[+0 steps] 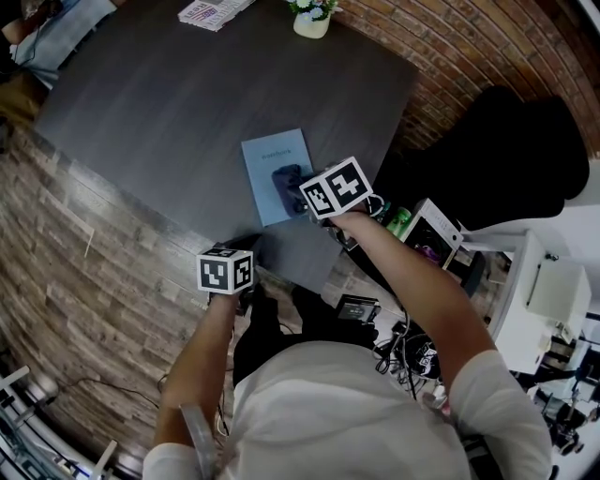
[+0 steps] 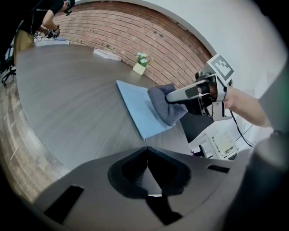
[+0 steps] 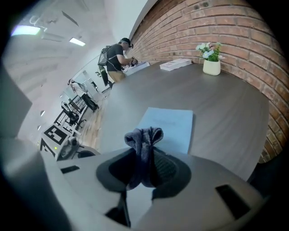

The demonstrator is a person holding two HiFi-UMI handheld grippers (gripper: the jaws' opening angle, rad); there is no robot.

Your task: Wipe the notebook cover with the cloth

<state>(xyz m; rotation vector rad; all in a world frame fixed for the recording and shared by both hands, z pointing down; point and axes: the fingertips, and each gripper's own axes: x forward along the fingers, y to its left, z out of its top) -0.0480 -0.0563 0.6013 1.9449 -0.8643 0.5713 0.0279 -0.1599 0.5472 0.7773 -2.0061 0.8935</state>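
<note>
The right tongs [image 3: 143,168] are closed on a dark grey-blue cloth [image 3: 143,140]. The cloth is pinched in a bunch between the two jaws, and its folded end stands out in front of them. In the left gripper view the same cloth is pressed down on the light blue notebook [image 2: 141,109], on the part of the cover nearest to the right gripper. The far part of the cover is bare.

The notebook lies flat and closed on the dark grey tabletop [image 1: 178,103], close to the edge where the person stands and a little turned against that edge.

The left tongs [image 2: 146,168] are closed, the jaws meet in one line and there is nothing between them. This gripper is at the near edge of the tabletop, apart from the notebook, and it touches neither the notebook nor the cloth.

At the far side of the tabletop a small white pot with flowers [image 1: 311,19] stands near the brick wall [image 3: 216,22], and a printed booklet [image 1: 212,11] lies beside it. Another person [image 3: 118,55] stands at the far end of the tabletop.
</note>
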